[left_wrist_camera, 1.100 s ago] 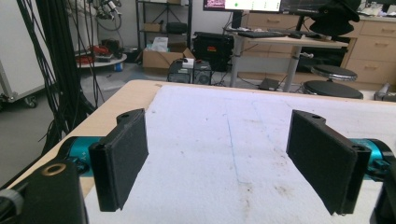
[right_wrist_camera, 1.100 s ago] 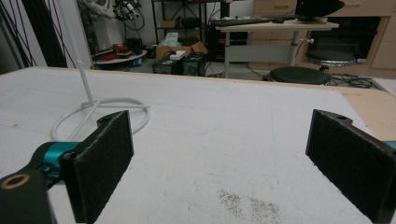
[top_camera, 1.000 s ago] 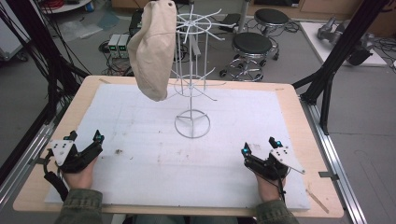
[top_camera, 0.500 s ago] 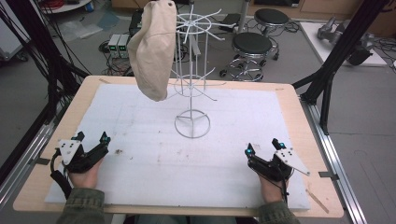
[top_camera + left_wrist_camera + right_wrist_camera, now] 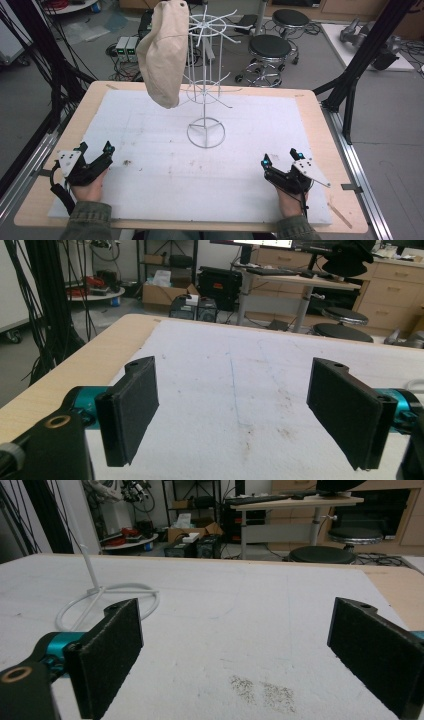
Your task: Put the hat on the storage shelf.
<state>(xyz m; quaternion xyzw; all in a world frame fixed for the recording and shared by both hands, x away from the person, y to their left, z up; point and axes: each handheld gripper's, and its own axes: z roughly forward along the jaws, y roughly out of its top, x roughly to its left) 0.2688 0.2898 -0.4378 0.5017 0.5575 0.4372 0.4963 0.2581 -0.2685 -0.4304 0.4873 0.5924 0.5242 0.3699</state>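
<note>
One beige cap [image 5: 162,50] hanging from an upper arm of the white wire rack [image 5: 205,85], drooping down the rack's left side, its lower edge dangling above the white foam mat [image 5: 150,135] and not touching it. Rack standing upright on its ring base toward the far middle of the mat, thin prongs spreading out at two levels. Mat lying over the wooden table [image 5: 320,120], pale wood showing all round it, faint dark smudges dotting the mat nearer than the rack. Left gripper [image 5: 95,148] resting near the mat's near-left corner, well apart from the rack, jaws spread wide with nothing between them; in the left gripper view, left gripper [image 5: 232,410] framing bare mat and a thin blue line. Right gripper [image 5: 279,159] sitting near the mat's near-right corner, likewise well away from the rack, jaws gaping and empty; in the right gripper view, right gripper [image 5: 235,655] looking over a speckled patch, with the rack's ring base [image 5: 107,602] showing beyond the left jaw. Black stools [image 5: 270,47] standing on the floor beyond the rack, past the table's far edge.
</note>
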